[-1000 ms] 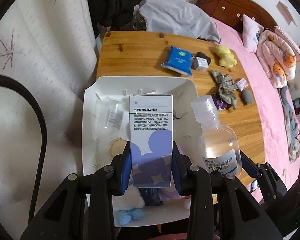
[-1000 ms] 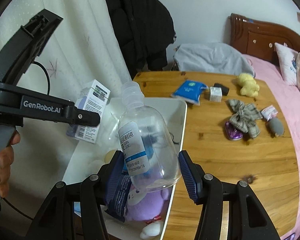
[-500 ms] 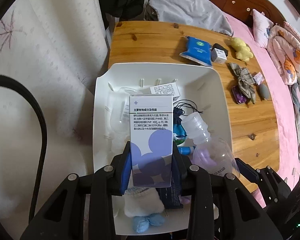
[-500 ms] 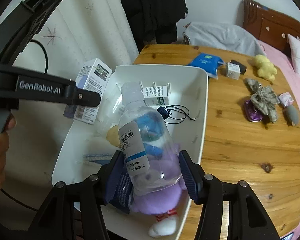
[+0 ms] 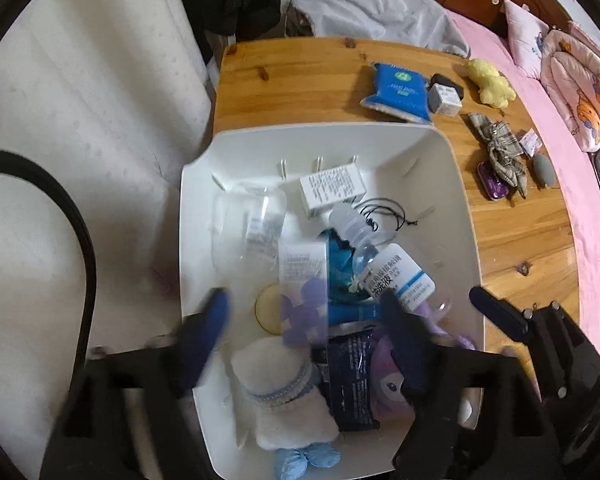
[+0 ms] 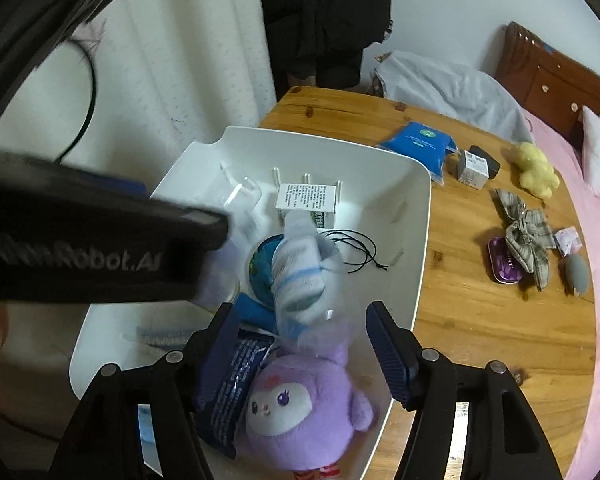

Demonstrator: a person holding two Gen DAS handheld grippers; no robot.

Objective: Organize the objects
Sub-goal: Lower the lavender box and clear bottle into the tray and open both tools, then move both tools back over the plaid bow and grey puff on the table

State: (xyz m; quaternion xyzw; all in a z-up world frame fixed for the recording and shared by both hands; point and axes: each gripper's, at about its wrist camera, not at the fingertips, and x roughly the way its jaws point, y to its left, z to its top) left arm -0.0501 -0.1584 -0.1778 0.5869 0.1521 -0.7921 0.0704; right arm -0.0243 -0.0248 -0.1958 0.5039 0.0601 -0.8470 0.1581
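White plastic forms a wide bin (image 5: 456, 184) set on the near left part of a wooden table (image 5: 292, 80), and both grippers are held over it. The left gripper (image 5: 304, 340) is seen with jaws spread wide and nothing clamped; a purple-printed carton (image 5: 302, 280) is blurred between and just beyond them, apparently falling free, its long axis running near to far. The right gripper (image 6: 300, 344) is likewise parted, with a clear bottle (image 6: 300, 276) blurred in the gap, cap pointing far and slightly left, and no firm contact can be made out. Below lie a purple plush toy (image 6: 300, 400), a dark foil packet (image 5: 348, 376), a white sock (image 5: 284, 392) and a small white box (image 5: 332, 190).

Items not yet gathered are placed well apart to the far right of the bin: a blue pouch (image 5: 396, 90), a yellow plush (image 5: 490, 82), a plaid bow (image 5: 500, 152) and a grey pebble-like piece (image 5: 542, 170). They lie on the right gripper's side, so that one is judged nearer. A pink bed (image 5: 588, 240) is seen beyond the right edge, a pale curtain (image 5: 100, 100) at left.
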